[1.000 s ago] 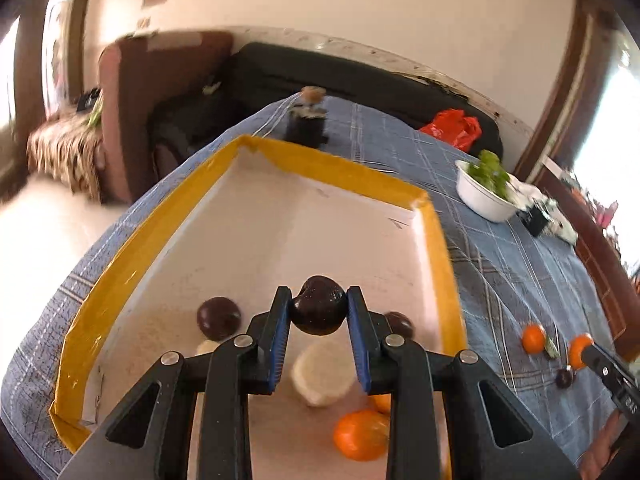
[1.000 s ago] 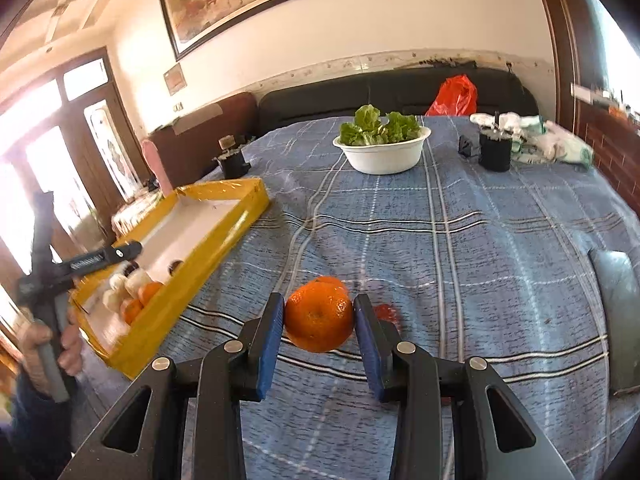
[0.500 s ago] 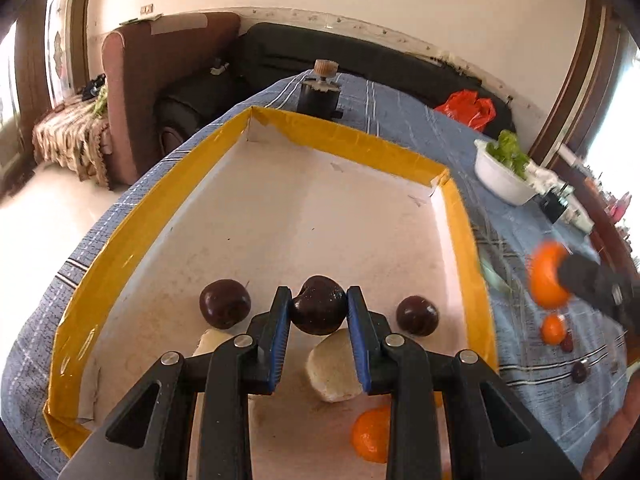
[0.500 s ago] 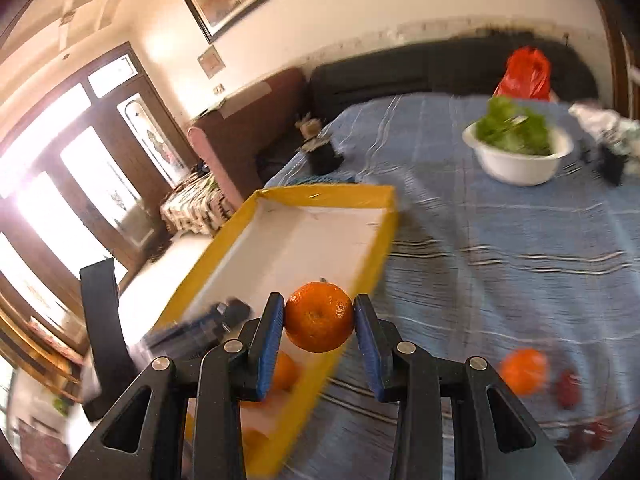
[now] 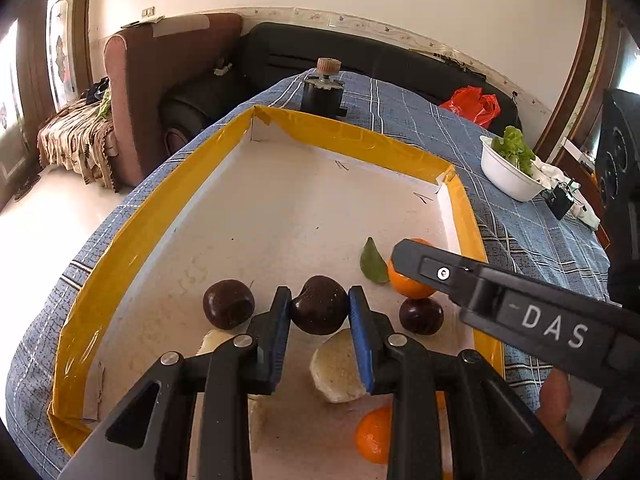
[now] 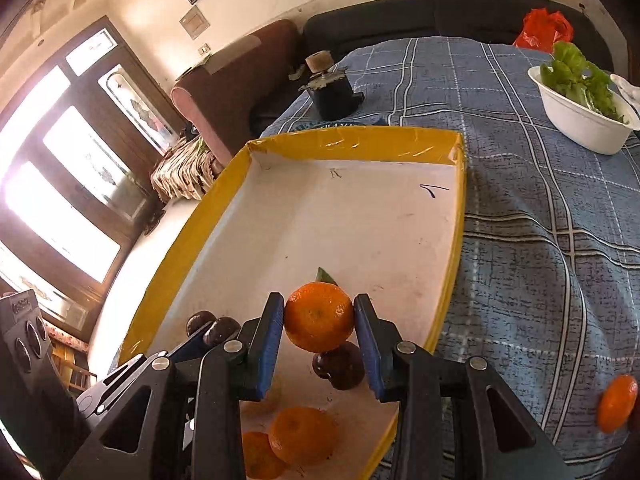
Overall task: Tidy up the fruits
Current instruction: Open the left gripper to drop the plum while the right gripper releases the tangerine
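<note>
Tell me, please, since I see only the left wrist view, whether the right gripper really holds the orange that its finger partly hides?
Observer: Yes. In the right wrist view the right gripper has both blue pads pressed on the held orange, over the yellow-rimmed tray.
Operator: Thank you. How many oranges lie at the tray's near end? I can see only one.
Observer: Two loose oranges lie there, a front one overlapping a second one.
Operator: Is any orange outside the tray?
Observer: Yes, a stray orange lies on the blue tablecloth, to the right of the tray.
</note>
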Motion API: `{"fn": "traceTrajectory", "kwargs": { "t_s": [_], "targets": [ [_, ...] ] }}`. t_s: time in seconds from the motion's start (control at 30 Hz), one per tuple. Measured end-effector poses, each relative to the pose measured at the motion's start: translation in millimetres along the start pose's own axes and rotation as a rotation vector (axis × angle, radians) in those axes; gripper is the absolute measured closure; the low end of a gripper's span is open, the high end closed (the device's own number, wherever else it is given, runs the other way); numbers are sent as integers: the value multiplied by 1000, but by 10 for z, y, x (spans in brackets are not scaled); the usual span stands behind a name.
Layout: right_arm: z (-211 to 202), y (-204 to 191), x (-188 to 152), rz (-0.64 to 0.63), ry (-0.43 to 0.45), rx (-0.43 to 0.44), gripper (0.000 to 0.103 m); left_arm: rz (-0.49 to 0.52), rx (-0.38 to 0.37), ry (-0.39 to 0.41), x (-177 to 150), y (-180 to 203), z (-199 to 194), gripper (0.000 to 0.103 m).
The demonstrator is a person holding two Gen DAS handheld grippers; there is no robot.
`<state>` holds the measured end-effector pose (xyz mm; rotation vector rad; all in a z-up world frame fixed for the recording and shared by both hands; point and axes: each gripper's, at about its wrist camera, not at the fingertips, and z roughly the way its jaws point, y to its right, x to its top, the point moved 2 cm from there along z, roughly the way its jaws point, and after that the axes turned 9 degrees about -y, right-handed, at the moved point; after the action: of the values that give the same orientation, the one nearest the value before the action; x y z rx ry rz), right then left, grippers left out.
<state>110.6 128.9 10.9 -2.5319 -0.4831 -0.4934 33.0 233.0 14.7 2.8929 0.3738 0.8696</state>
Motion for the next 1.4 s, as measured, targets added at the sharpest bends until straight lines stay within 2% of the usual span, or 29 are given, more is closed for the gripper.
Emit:
{"fn": "traceTrajectory", "kwargs": {
  "t_s": [0.47,0.6,0.77,1.27,1.4],
  "targets": [
    [8,-30,-69,-12,-2,49,61,10,12,14,-6,17,-31,74],
    [-9,-35,-90,-11,-2,55,61,12,18,29,-9,27,-59,66],
    [-43,-17,-114,-3,0,70,60,20,31,41,-6,47,-75,63],
    [-321,6,-188,-18,63,60,57,40,73,134,-29,97,-214,31],
    [-452,53,-217,-11,94,61,57,56,87,155,-45,137,-252,30]
  ]
}}
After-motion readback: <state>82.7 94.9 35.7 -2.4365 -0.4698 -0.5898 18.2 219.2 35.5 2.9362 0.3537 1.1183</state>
